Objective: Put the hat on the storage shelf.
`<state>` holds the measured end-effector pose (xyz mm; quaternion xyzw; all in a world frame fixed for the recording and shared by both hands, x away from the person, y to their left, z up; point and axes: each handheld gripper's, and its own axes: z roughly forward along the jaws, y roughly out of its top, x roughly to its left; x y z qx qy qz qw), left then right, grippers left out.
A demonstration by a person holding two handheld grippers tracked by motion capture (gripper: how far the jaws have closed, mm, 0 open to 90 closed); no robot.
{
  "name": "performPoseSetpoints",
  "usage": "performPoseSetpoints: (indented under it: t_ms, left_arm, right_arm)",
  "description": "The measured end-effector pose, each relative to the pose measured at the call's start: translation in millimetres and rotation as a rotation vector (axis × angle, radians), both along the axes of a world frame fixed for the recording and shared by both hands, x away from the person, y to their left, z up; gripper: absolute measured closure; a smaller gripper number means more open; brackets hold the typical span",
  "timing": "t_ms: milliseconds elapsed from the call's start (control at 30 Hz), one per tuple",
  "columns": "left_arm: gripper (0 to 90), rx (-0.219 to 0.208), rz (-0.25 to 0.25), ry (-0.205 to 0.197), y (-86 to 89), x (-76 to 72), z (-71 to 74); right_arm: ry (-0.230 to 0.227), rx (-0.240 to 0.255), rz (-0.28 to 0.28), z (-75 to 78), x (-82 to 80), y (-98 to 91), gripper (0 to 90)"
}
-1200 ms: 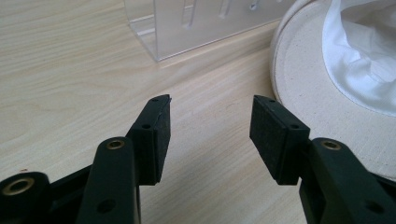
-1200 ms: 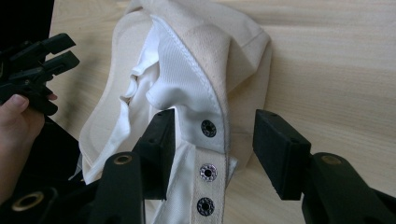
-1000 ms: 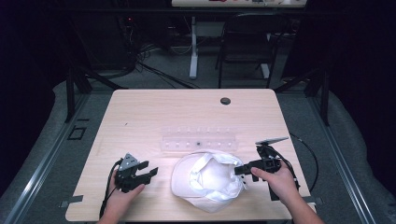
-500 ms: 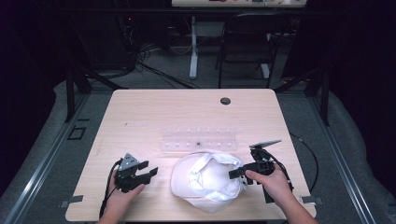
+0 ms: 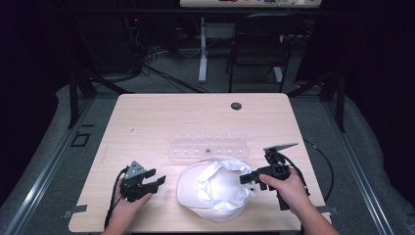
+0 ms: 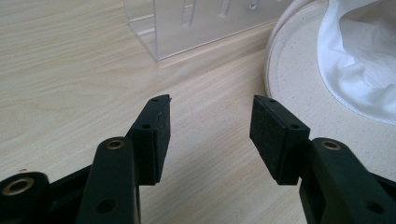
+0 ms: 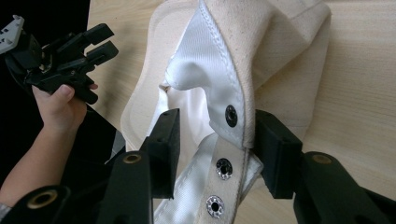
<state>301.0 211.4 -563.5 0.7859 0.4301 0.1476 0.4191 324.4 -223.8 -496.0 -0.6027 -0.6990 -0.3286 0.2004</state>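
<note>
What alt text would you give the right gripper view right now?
The right gripper has its two black jaws around the snap strap at the back of an upturned cream cap, one pad touching it. Farther left, a hand holds the left gripper open above the wooden table.

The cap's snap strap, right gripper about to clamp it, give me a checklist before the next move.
1. Snap strap between the right gripper's jaws, which have just been closing: ok.
2. Pads pressing the strap: not ok, gap on one side.
3. Snaps away from the pads: cannot tell.
4. Left gripper open, off the cap: ok.
5. Clear plastic rack apart from both grippers: ok.
</note>
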Motion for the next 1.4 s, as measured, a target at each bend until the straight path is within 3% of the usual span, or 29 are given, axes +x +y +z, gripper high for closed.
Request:
performPoseSetpoints:
  t_ms: [133,200,267,633,700,800,900,1033,1200,1233,1267,1400]
  left_arm:
    - [48.4,0.002,-0.001,0.000,0.4,0.1,0.1]
    - [48.4,-0.001,0.002,0.002,0.4,0.1,0.0]
    - [48.4,0.001,0.000,0.000,0.5,0.4,-0.1]
    - [48.4,0.005,0.001,0.003,0.0,0.5,-1.0]
    - [48.4,0.005,0.001,0.003,0.0,0.6,-1.0]
    - [48.5,0.005,0.001,0.003,0.0,0.7,-1.1]
    - [48.4,0.005,0.002,0.004,0.2,0.8,-1.2]
    - [48.4,0.006,0.000,0.003,0.0,0.7,-1.2]
    - [48.4,0.009,-0.003,0.003,-0.3,0.6,-1.1]
    - [48.4,0.009,-0.004,0.004,-0.3,0.6,-1.1]
    - [48.4,0.009,-0.004,0.004,-0.3,0.6,-1.1]
    - [48.4,0.011,-0.004,0.005,-0.4,0.7,-1.2]
  right_arm:
    - [0.015,0.003,0.004,2.6,0.7,-0.1,61.2]
    - [0.015,-0.011,-0.025,4.3,0.3,2.6,65.1]
    - [0.013,-0.017,-0.004,4.5,1.4,1.6,67.0]
    - [0.024,-0.043,0.001,7.4,2.9,2.0,77.8]
    - [0.025,-0.046,-0.022,8.2,2.2,4.0,79.0]
    - [0.029,-0.060,0.008,10.8,3.6,2.6,79.9]
    - [0.029,-0.072,-0.016,13.9,3.7,5.5,80.4]
    - [0.024,-0.102,0.012,21.7,5.9,8.0,81.1]
    - [0.017,-0.122,0.001,30.2,5.6,13.3,81.5]
    - [0.017,-0.130,0.031,31.7,6.6,12.3,81.6]
    - [0.016,-0.135,0.005,33.7,5.7,15.0,81.6]
    - [0.023,-0.153,0.004,39.6,6.2,18.0,81.9]
